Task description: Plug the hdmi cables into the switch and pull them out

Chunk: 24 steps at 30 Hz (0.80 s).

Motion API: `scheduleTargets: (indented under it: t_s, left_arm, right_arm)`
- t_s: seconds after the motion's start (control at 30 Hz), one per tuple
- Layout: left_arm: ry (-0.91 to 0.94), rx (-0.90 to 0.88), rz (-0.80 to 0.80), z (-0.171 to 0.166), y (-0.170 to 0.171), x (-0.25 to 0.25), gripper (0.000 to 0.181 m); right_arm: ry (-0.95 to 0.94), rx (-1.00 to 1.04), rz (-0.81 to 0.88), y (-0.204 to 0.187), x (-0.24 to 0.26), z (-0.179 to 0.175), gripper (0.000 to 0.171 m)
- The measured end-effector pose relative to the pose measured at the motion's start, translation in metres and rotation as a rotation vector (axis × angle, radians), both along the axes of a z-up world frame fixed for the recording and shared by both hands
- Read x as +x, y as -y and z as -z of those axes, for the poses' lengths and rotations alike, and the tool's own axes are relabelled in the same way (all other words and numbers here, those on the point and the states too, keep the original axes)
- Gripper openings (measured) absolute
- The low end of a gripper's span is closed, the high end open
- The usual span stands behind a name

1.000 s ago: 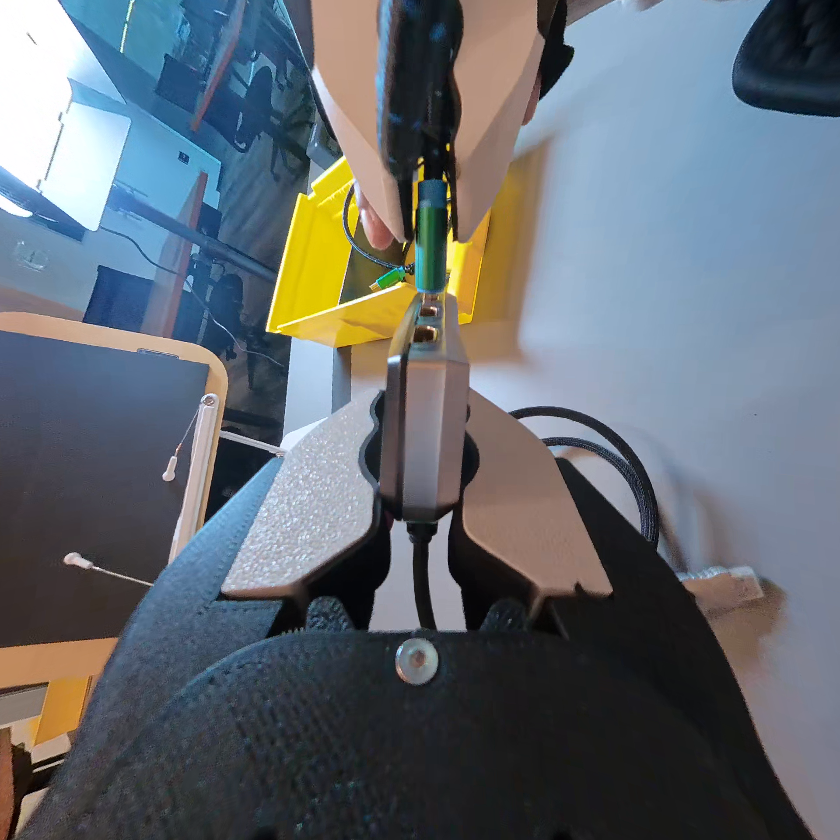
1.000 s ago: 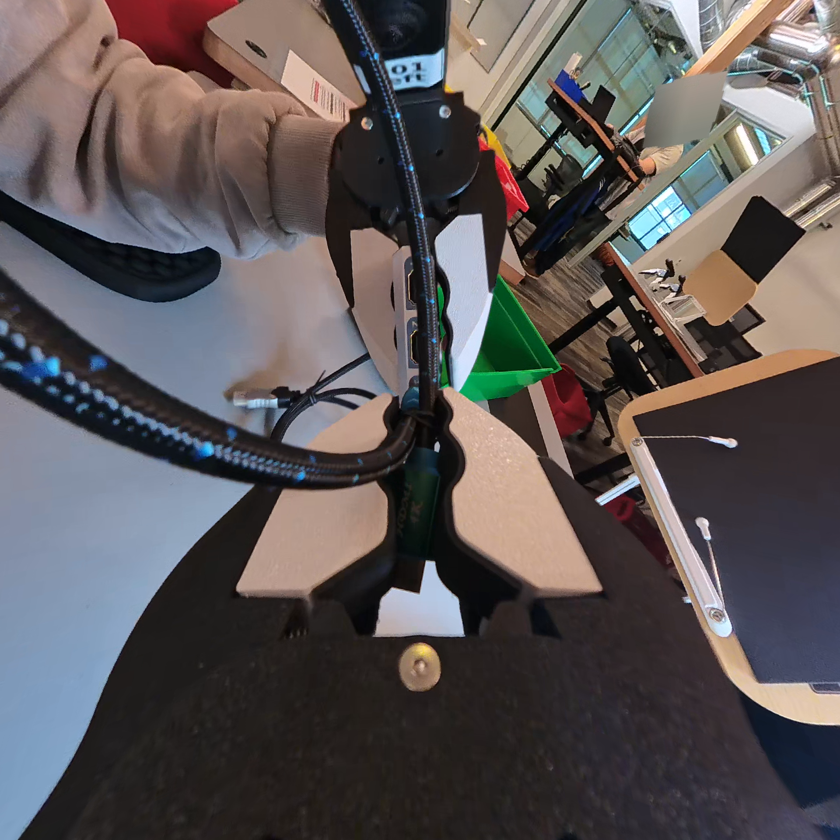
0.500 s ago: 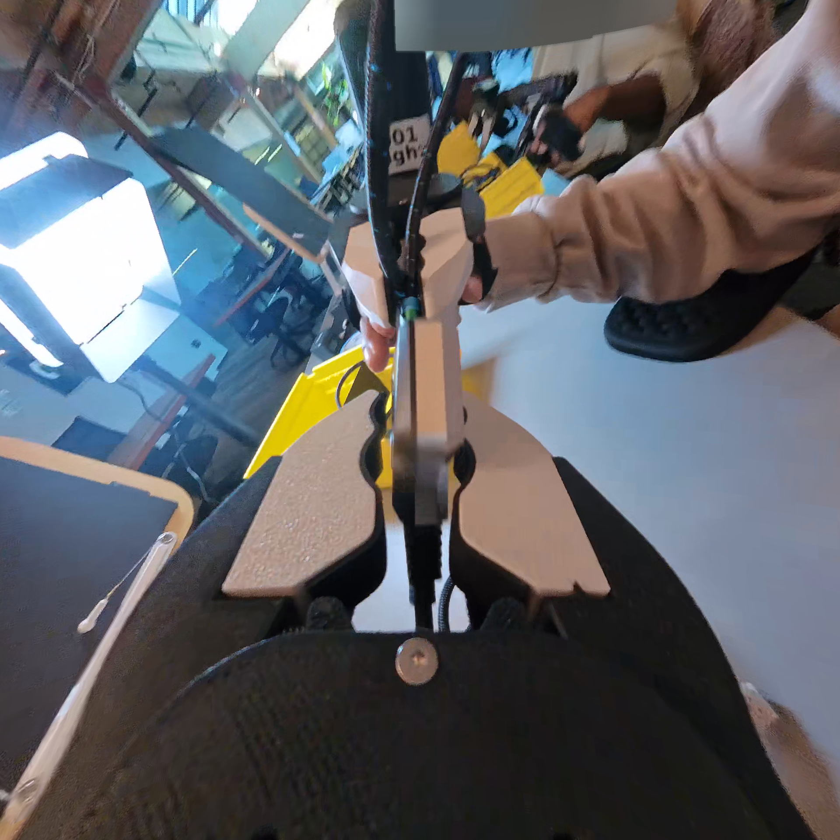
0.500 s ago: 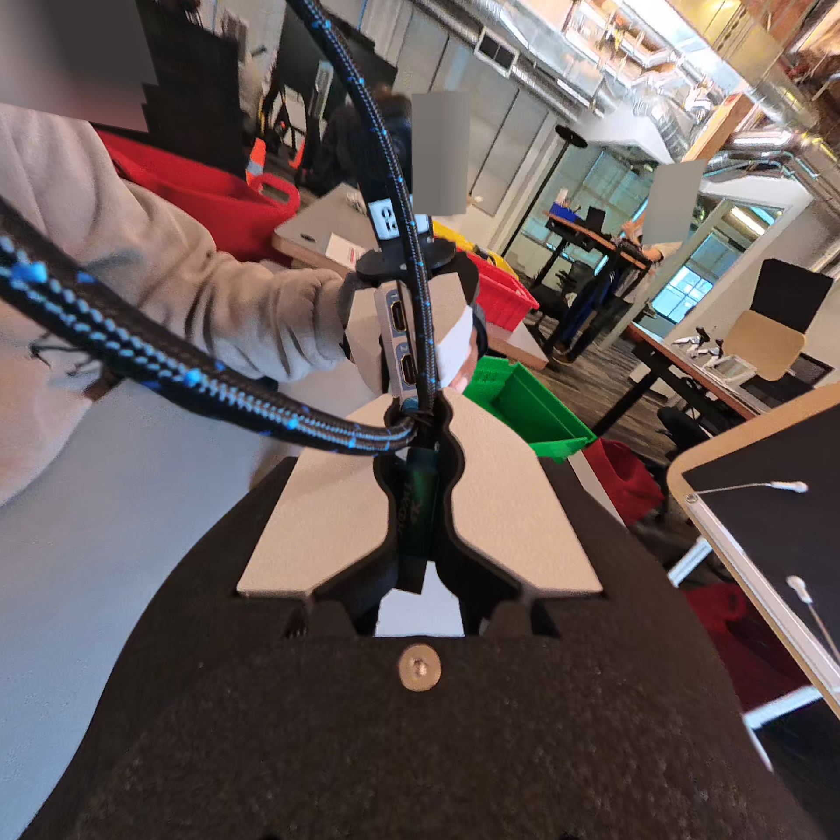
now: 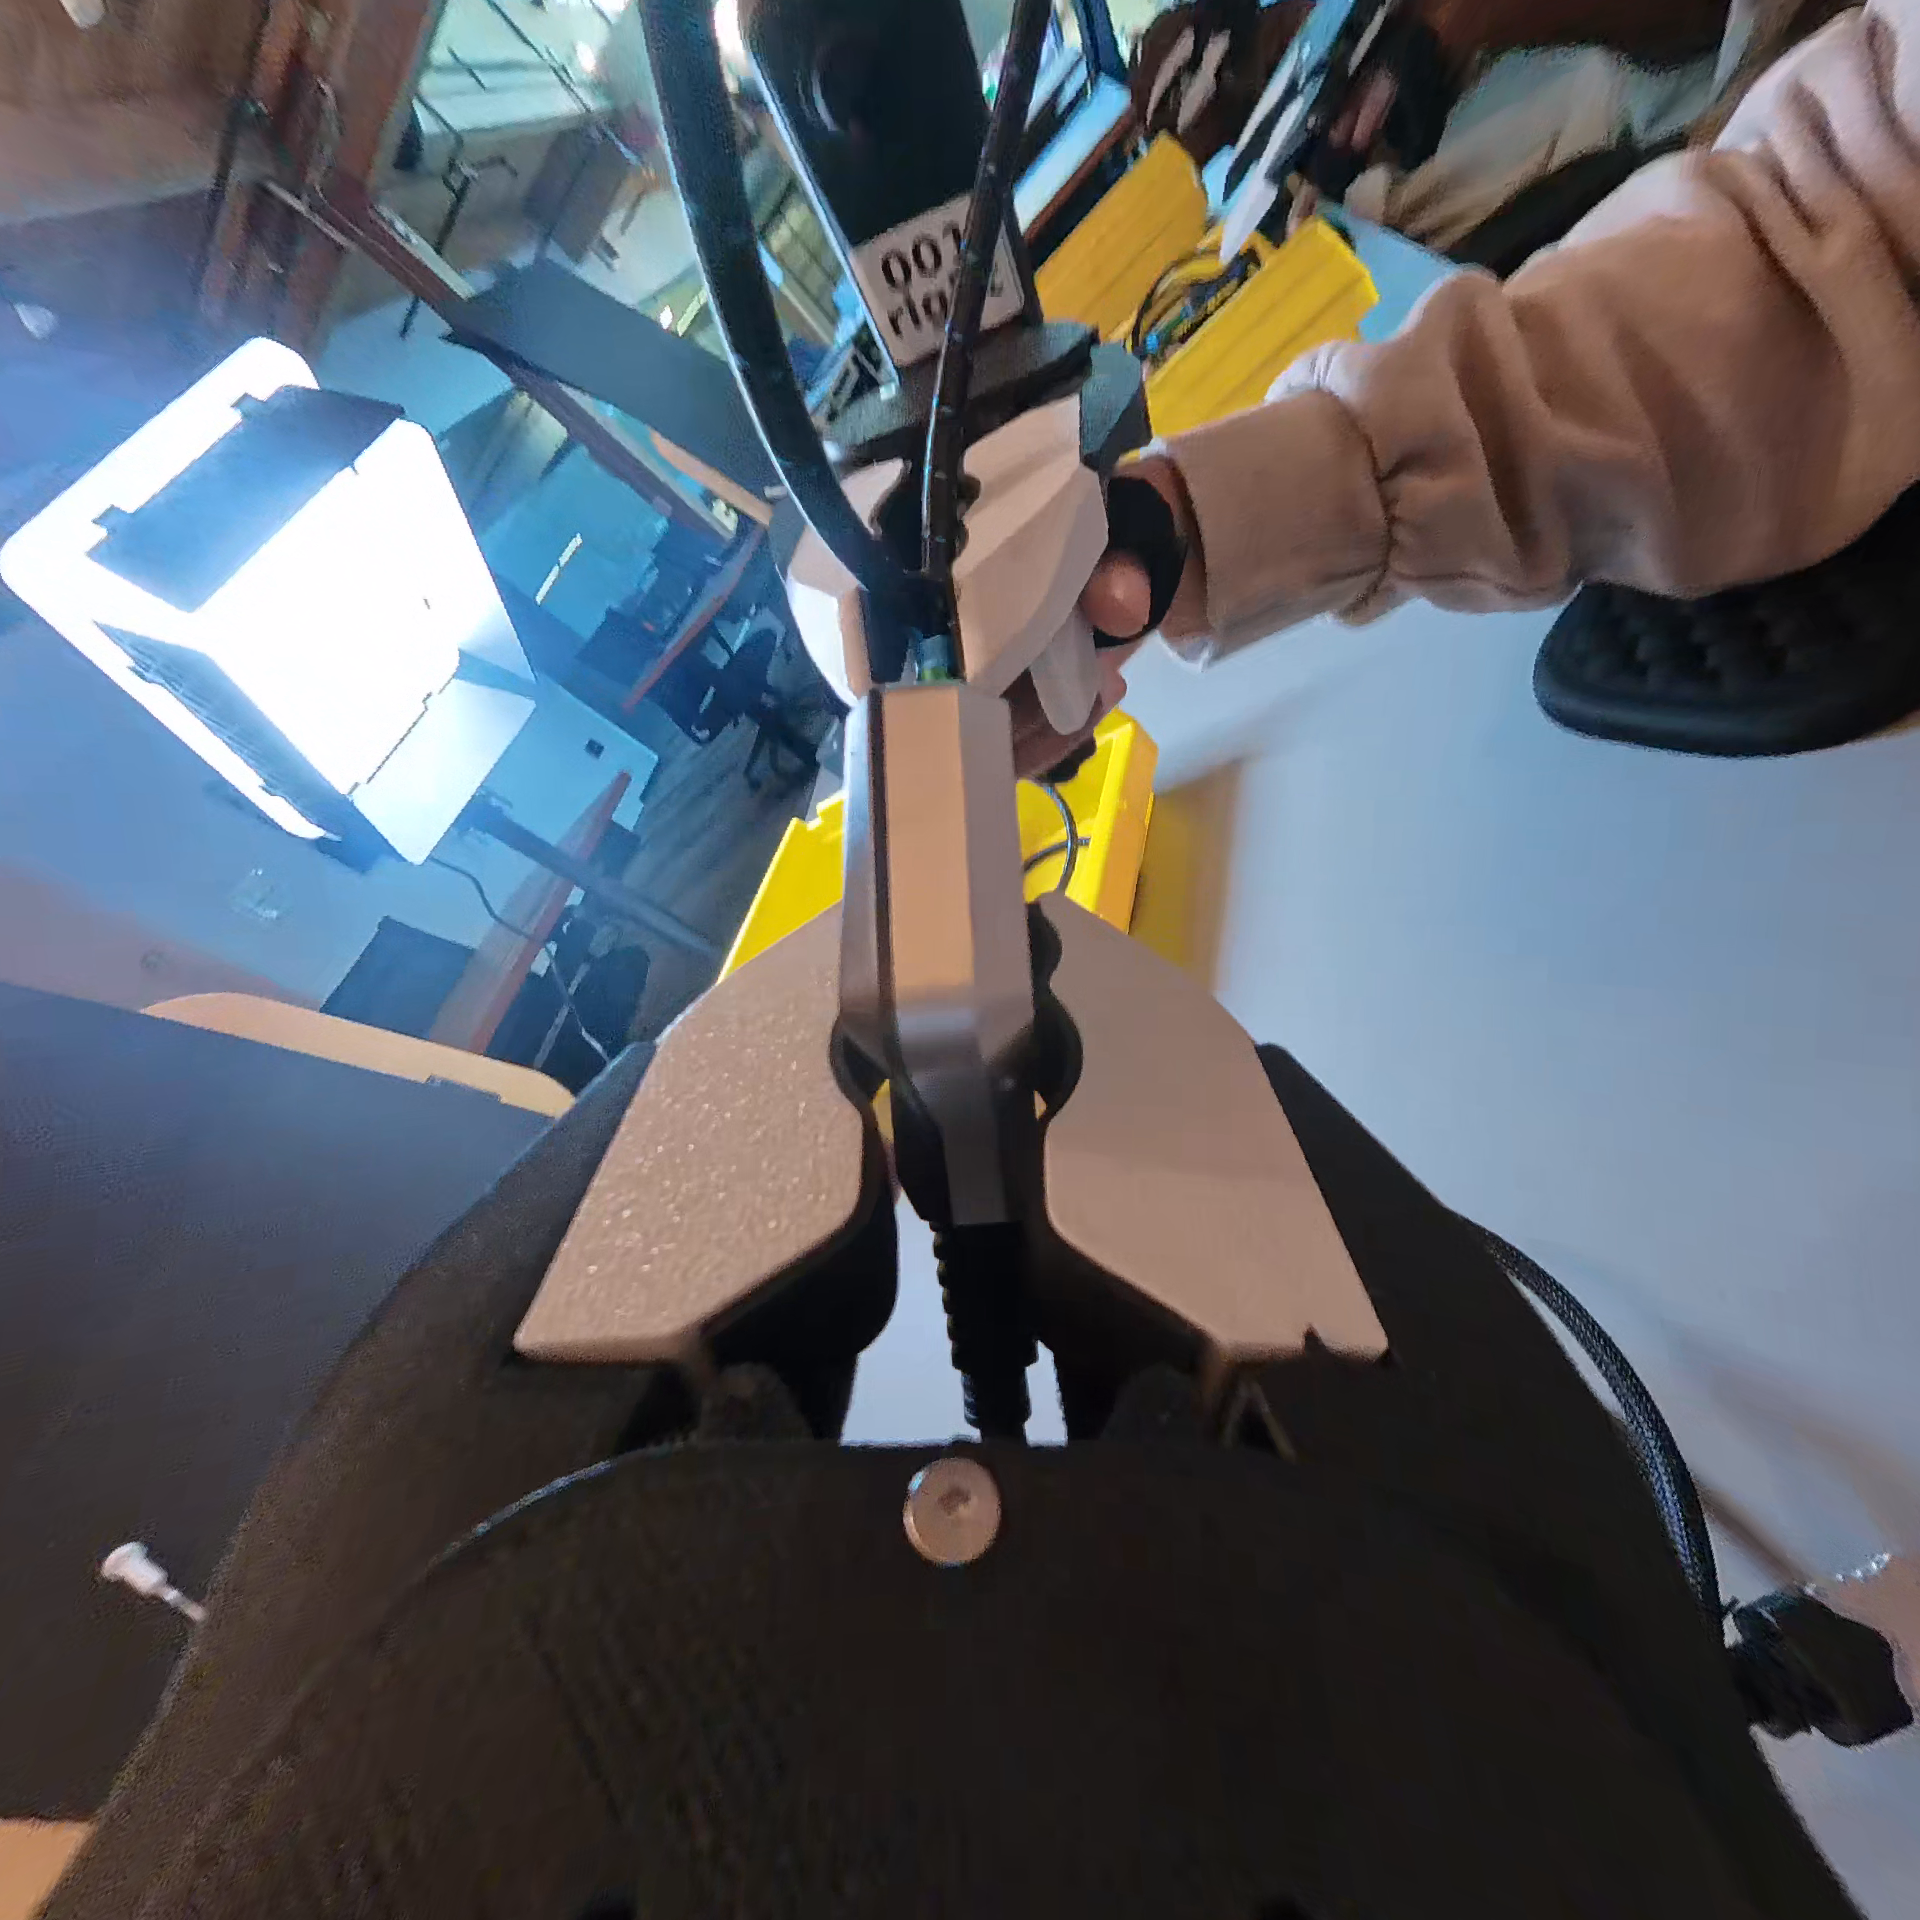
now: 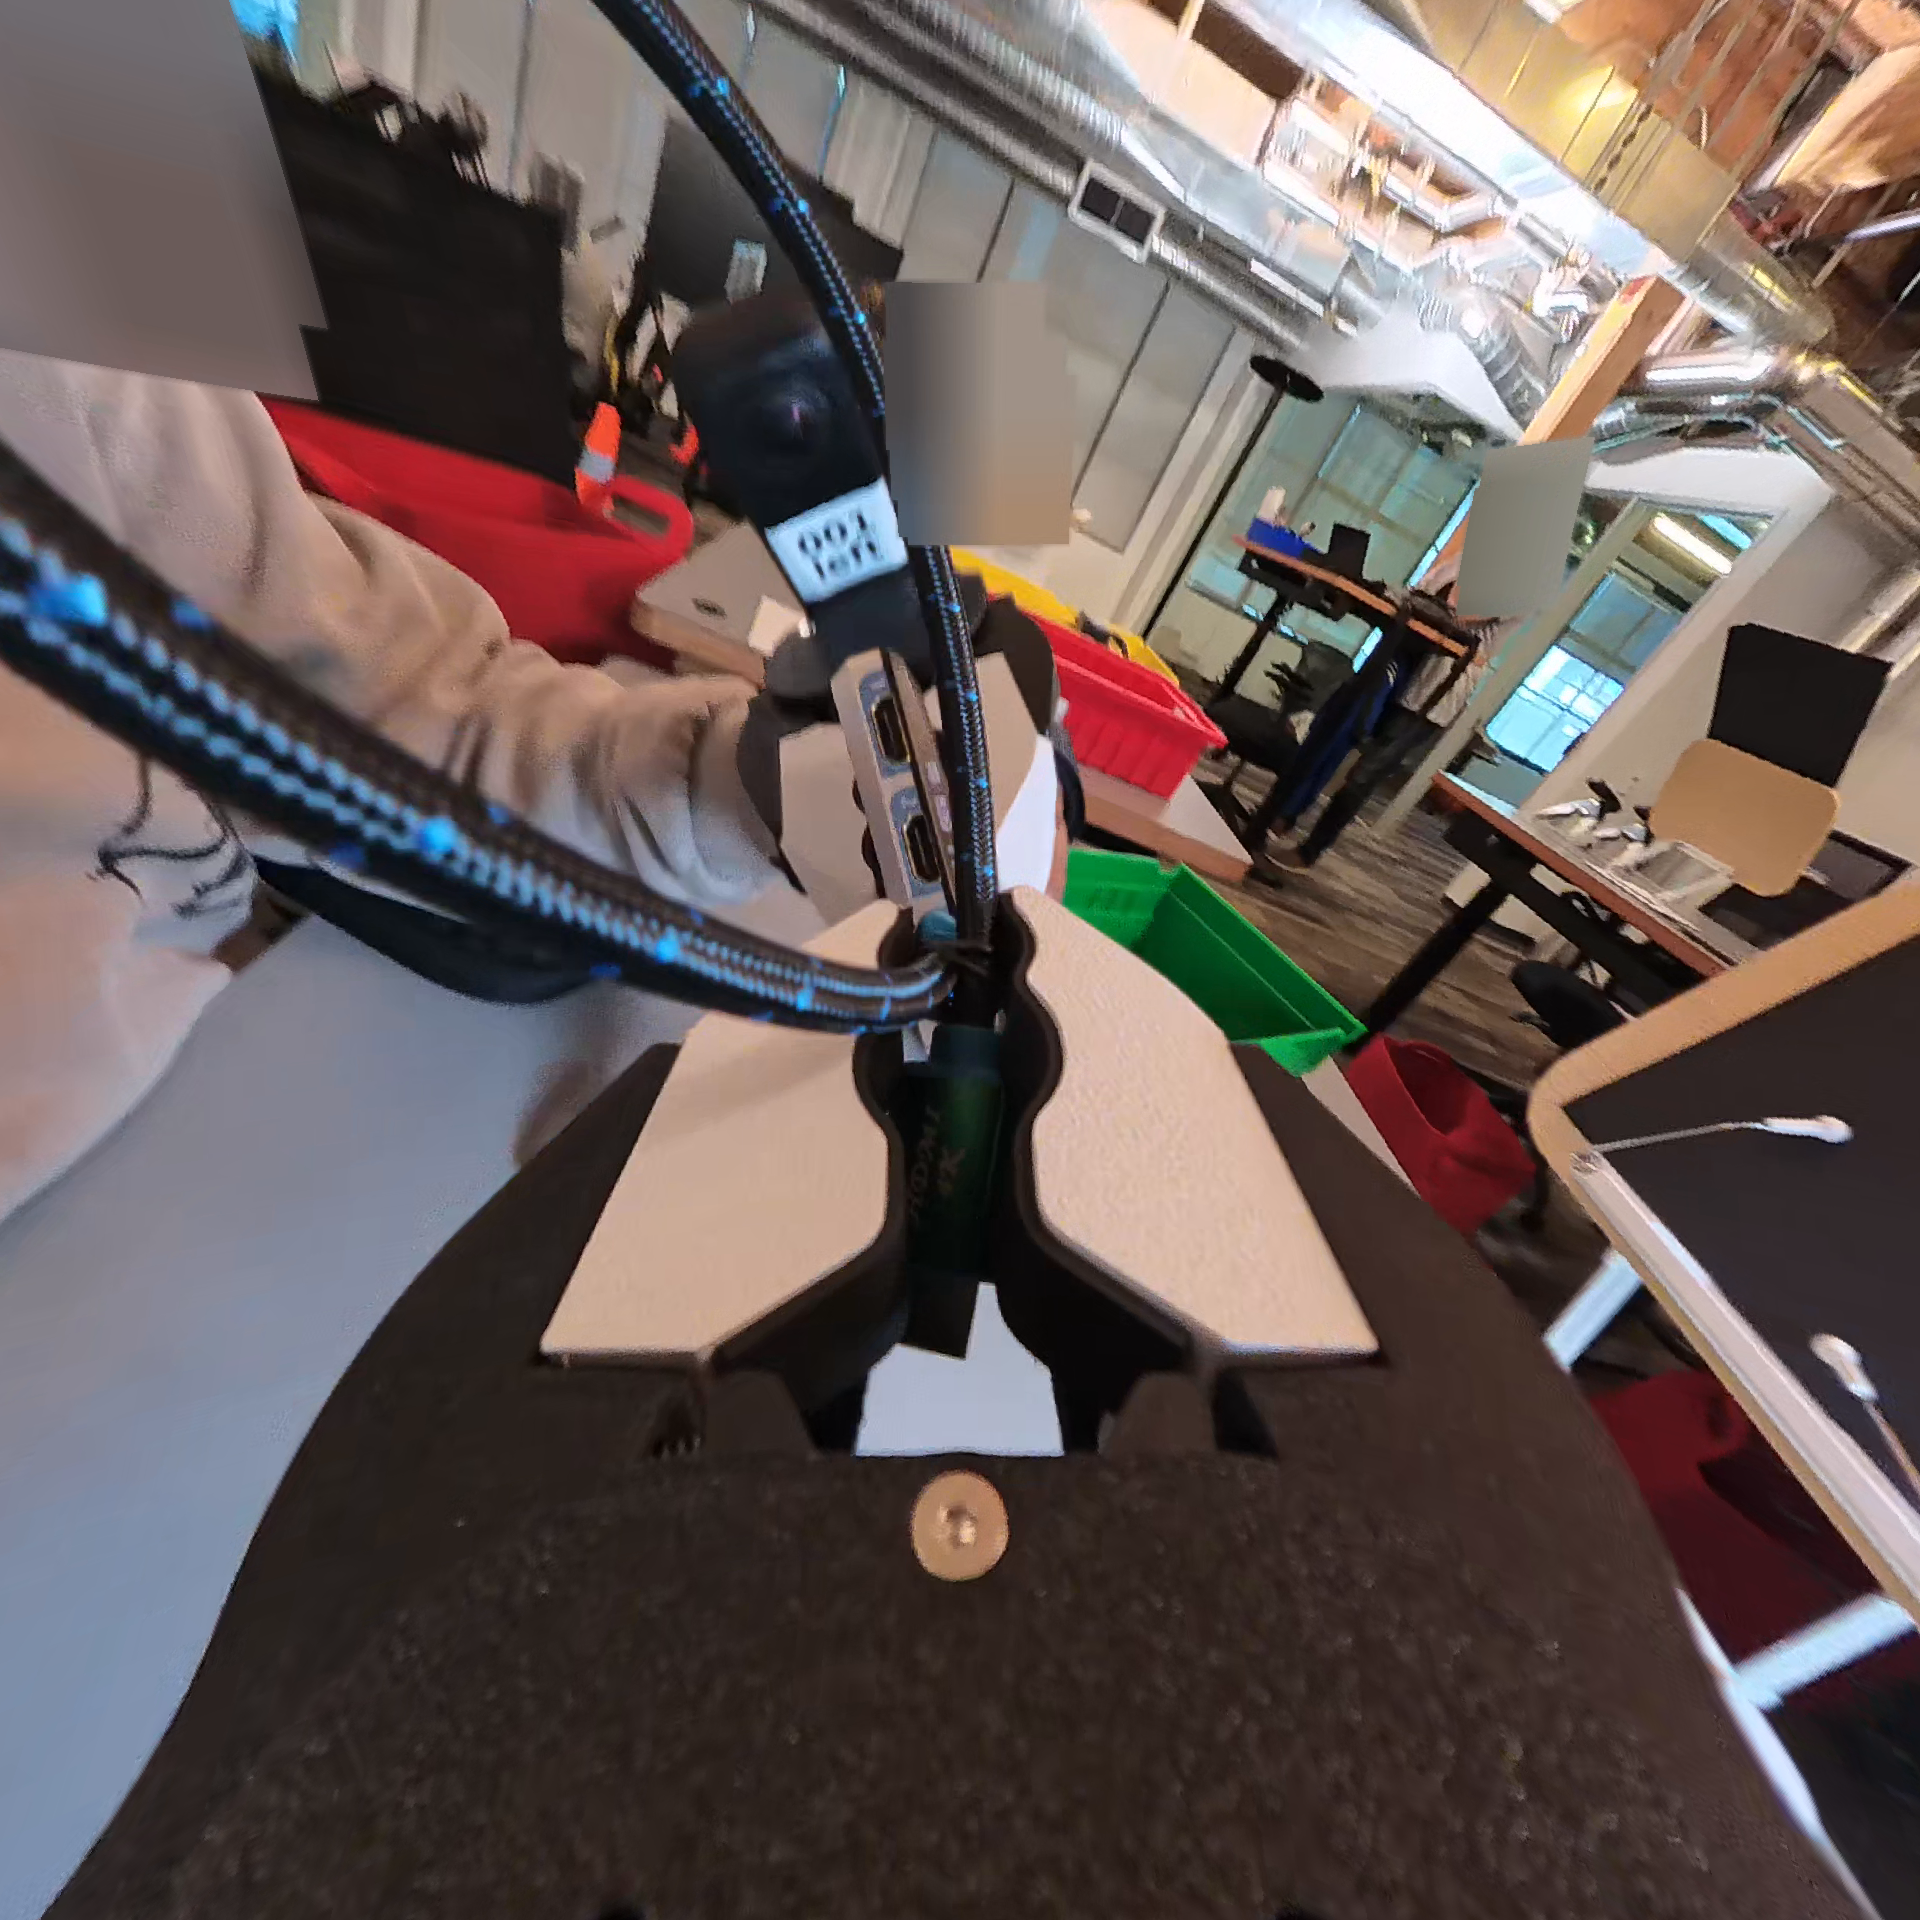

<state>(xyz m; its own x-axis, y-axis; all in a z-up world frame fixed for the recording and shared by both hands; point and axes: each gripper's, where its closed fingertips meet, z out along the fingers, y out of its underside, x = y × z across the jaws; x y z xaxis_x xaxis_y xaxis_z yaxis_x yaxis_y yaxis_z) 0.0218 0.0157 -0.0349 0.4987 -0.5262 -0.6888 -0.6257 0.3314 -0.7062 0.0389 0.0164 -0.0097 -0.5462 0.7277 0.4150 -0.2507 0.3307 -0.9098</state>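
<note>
Left gripper (image 5: 940,1049) is clamped on the switch (image 5: 928,883), a grey metal block held edge-up between the fingers. Its pigtail lead (image 5: 982,1340) runs back through the gap towards the palm. The grip sits low on the body, so the port end sticks out ahead of the fingertips, probably to leave that face free for a plug.

Right gripper (image 6: 961,935) is clamped on the green HDMI plug (image 6: 951,1174), body seated in the notch between the fingers. The braided black-and-blue cable (image 6: 436,842) exits at the fingertips and loops off to the left and up. Gripping the rigid plug shell rather than the cable looks like it's meant for axial push/pull without buckling.

In the right wrist view the switch sits just ahead of the right fingertips, with two open ports (image 6: 902,784) facing the camera. The cable crosses in front of it. From the left wrist view the far end of the switch meets the right gripper's tips, a sliver of green at the junction. Can't tell whether the plug tip is seated or just touching.

Both are held up off the grey table (image 5: 1558,1039), facing nose to nose. My read: the two are lined up on one axis for an insert or a pull. The yellow bin (image 5: 1101,831) sits behind the switch, the green bin (image 6: 1216,956) just right of the right fingertips.
</note>
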Motion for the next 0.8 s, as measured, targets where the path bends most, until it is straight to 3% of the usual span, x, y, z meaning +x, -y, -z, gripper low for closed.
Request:
scheduleTargets:
  t_s: [0.43, 0.5, 0.53, 0.6, 0.73, 0.8]
  left_arm:
    - [-0.139, -0.153, -0.122, 0.033, -0.015, -0.032, 0.025]
    - [-0.169, -0.176, -0.158, 0.037, -0.017, -0.039, 0.024]
    - [-0.265, -0.225, -0.281, 0.053, -0.023, -0.067, 0.025]
    - [-0.179, -0.308, -0.307, 0.072, -0.023, -0.098, 0.024]
    - [-0.083, -0.247, -0.329, 0.044, -0.025, -0.105, 0.024]
    - [-0.092, -0.193, -0.349, 0.031, -0.021, -0.106, 0.024]
  right_arm:
    - [0.085, 0.204, 0.155, -0.017, -0.016, 0.027, 0.013]
    - [0.049, 0.162, 0.132, -0.016, -0.011, 0.017, 0.013]
    - [-0.045, 0.049, 0.085, -0.018, 0.006, -0.013, 0.013]
    - [-0.116, 0.130, 0.226, -0.041, 0.032, -0.040, 0.013]
    - [-0.196, 0.098, 0.370, -0.072, 0.061, -0.070, 0.014]
    - [-0.060, 0.171, 0.525, -0.108, 0.054, -0.047, 0.014]
